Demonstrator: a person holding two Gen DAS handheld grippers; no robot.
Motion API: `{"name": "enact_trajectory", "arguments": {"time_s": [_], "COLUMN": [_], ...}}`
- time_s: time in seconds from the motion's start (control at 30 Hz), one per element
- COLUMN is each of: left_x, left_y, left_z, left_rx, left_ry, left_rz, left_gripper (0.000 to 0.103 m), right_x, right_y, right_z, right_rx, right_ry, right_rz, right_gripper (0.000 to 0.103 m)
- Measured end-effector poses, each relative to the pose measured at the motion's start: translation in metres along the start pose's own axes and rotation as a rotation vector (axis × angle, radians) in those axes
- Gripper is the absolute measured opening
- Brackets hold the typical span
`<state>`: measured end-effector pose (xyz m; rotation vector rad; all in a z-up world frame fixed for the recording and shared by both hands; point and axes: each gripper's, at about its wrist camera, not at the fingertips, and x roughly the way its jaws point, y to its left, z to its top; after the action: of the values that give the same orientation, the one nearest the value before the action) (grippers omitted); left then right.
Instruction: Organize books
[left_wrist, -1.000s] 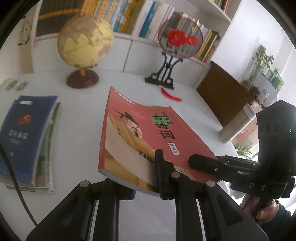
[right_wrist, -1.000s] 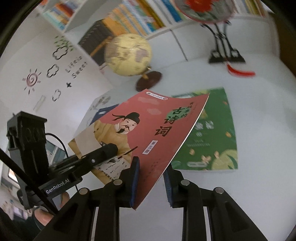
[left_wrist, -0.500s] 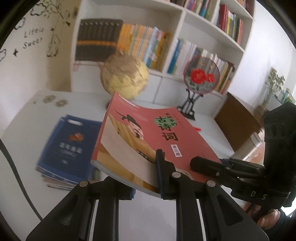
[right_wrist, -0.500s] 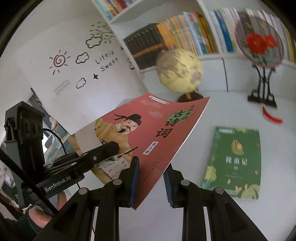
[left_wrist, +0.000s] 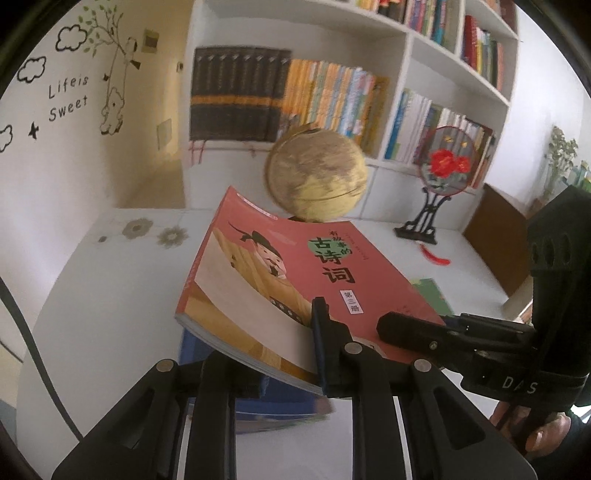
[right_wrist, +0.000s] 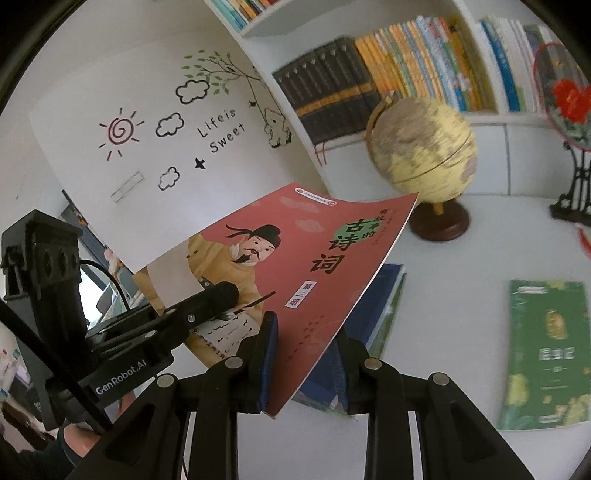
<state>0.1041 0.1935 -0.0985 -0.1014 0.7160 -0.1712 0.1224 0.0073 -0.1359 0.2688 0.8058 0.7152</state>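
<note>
The red poetry book (left_wrist: 280, 280) hangs in the air above the white table (left_wrist: 110, 280), its cover up, showing a bearded man in a yellow robe and black hat. Both grippers clamp it along its near edge: the left gripper (left_wrist: 284, 354) pinches the edge nearer the spine, and the right gripper (right_wrist: 304, 363) bites the lower corner of the open side, one pad on the cover and one beneath. In the right wrist view the left gripper's finger (right_wrist: 218, 295) lies across the cover.

Directly under the lifted book rests a stack of books topped by a blue book (right_wrist: 373, 317), with green-edged volumes below it. Well apart, to the right on the table, a green book (right_wrist: 543, 354) lies flat by itself.

Toward the back of the table stands a yellowed globe (right_wrist: 421, 151) on a dark round wooden base. Farther right stands a round embroidered fan (left_wrist: 447, 160) with red flowers on a black ornate stand, a red tassel (left_wrist: 436, 256) lying on the table beside it.

Behind the table rises a white bookshelf (left_wrist: 391, 44) packed with upright books, among them a row of dark volumes with orange bands (left_wrist: 236, 99) and a run of orange and pastel spines. The wall (right_wrist: 147, 74) to the left carries decals: a sun, clouds, a tree with a swing, and the words "Life is Sweet". A potted plant (left_wrist: 559, 155) stands at the far right of the room.
</note>
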Motion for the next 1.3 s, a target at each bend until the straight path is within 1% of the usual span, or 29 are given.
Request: {"name": "enact_trajectory", "arguments": {"time_s": [0.1,0.17,0.3,0.57,0.67,0.7,0.77,0.9,1.03,1.13,1.23,1.3], "left_x": [0.015,0.028,0.045,0.072,0.076,0.077,0.080,0.082,0.080,0.077,0.077,0.076], "left_y": [0.022,0.038,0.055,0.074,0.077,0.078,0.080,0.085,0.092,0.097,0.105,0.111], "left_z": [-0.005,-0.012,-0.025,-0.043,-0.048,-0.049,-0.051,-0.053,-0.056,-0.061,-0.065,-0.069], "left_rx": [-0.026,-0.067,-0.125,-0.152,-0.159,-0.162,-0.168,-0.172,-0.208,-0.221,-0.239,-0.248], "left_ry": [0.024,0.044,0.075,0.144,0.150,0.153,0.169,0.214,0.238,0.246,0.269,0.280], "left_rz": [-0.019,-0.050,-0.092,-0.108,-0.108,-0.104,-0.100,-0.096,-0.101,-0.072,-0.053,-0.032], "left_gripper": [0.017,0.017,0.017,0.018,0.018,0.022,0.022,0.028,0.031,0.031,0.031,0.031], "right_x": [0.028,0.045,0.067,0.099,0.106,0.108,0.111,0.114,0.118,0.118,0.124,0.127], "right_y": [0.004,0.005,0.004,-0.008,-0.012,-0.013,-0.015,-0.016,-0.021,-0.024,-0.027,-0.027], "right_z": [0.002,0.002,-0.002,-0.010,-0.016,-0.018,-0.020,-0.024,-0.026,-0.027,-0.030,-0.033], "right_rx": [0.023,0.027,0.032,0.070,0.090,0.094,0.101,0.120,0.128,0.149,0.170,0.151], "right_ry": [0.027,0.054,0.099,0.172,0.189,0.196,0.203,0.217,0.228,0.239,0.283,0.311], "right_rz": [-0.015,-0.035,-0.077,-0.110,-0.110,-0.110,-0.108,-0.100,-0.089,-0.097,-0.108,-0.142], "right_gripper": [0.027,0.027,0.027,0.027,0.027,0.027,0.027,0.027,0.027,0.027,0.029,0.030]}}
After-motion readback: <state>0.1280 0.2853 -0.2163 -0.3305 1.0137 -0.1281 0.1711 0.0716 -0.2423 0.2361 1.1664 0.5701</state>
